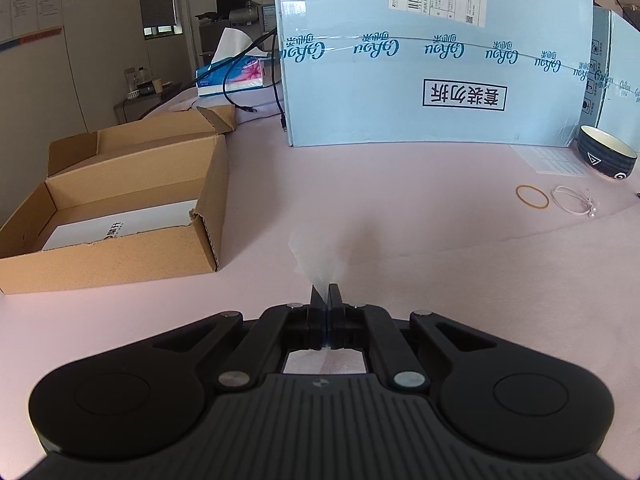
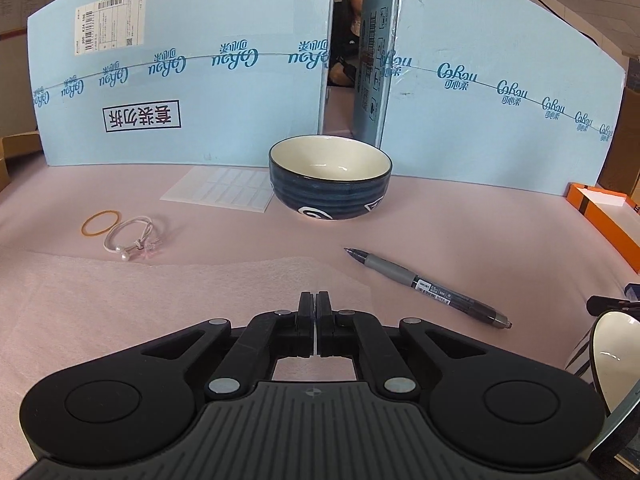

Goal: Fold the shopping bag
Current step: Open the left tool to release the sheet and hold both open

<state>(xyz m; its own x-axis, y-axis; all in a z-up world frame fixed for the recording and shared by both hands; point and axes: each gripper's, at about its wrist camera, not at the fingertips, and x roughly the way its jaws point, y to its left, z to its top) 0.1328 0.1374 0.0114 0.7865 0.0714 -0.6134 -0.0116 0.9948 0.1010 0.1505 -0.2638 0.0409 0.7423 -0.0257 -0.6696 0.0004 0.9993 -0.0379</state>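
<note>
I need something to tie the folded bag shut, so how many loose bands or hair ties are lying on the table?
2, side by side left of the blue bowl: a tan rubber band, and to its right a white hair tie with beads. Others may be hidden inside the boxes.

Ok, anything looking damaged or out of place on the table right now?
The open brown cardboard box has a ragged, torn front edge. A pen lies loose beside the blue bowl. Nothing spilled.
</note>
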